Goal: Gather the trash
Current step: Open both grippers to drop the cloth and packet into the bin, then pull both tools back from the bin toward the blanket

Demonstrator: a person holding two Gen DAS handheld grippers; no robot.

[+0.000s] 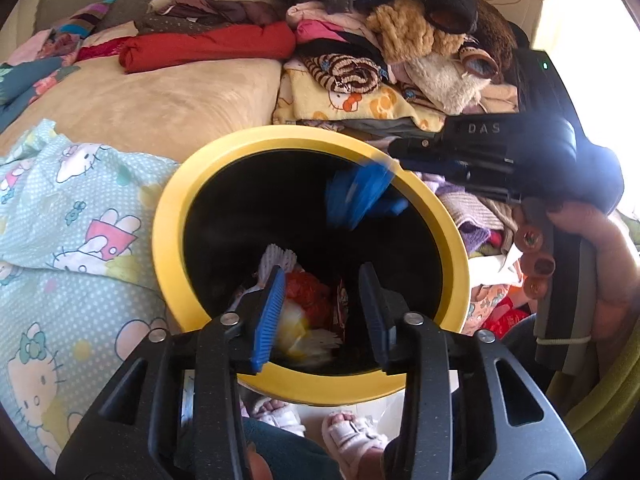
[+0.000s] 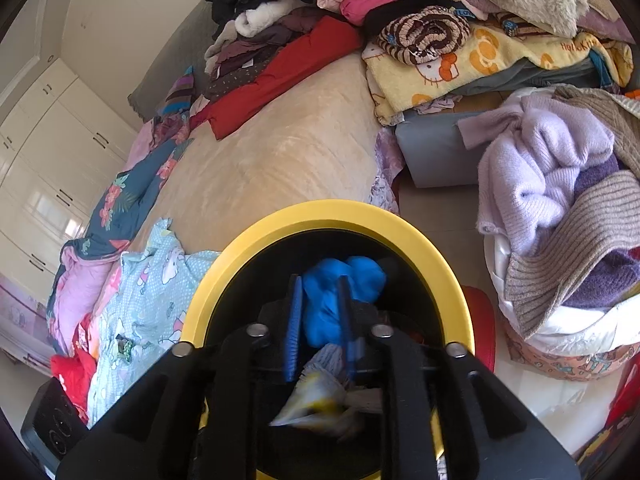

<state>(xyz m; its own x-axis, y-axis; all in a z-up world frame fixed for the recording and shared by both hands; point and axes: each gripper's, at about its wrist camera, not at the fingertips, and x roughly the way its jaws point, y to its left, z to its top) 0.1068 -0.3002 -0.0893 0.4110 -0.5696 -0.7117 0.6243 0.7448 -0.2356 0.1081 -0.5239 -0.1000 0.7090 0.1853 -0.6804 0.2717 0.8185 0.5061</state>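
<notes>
A black bin with a yellow rim [image 1: 172, 216] stands by the bed; it also shows in the right wrist view [image 2: 432, 256]. Inside lie wrappers and paper trash [image 1: 308, 300]. My left gripper [image 1: 324, 312] is open and empty, held over the bin's near rim. My right gripper [image 2: 320, 328] reaches over the bin's far side, seen blurred in the left wrist view [image 1: 360, 192]. Its jaws are narrow around a crumpled blue piece [image 2: 344, 280] over the bin's mouth. More trash [image 2: 316, 400] lies below it.
A bed with a beige blanket [image 1: 160, 100] and a Hello Kitty sheet [image 1: 60, 220] lies left of the bin. Piled clothes [image 1: 360, 20] cover the bed's far side. A basket of knitwear [image 2: 560, 220] stands right. The person's sandalled feet [image 1: 352, 436] are below the bin.
</notes>
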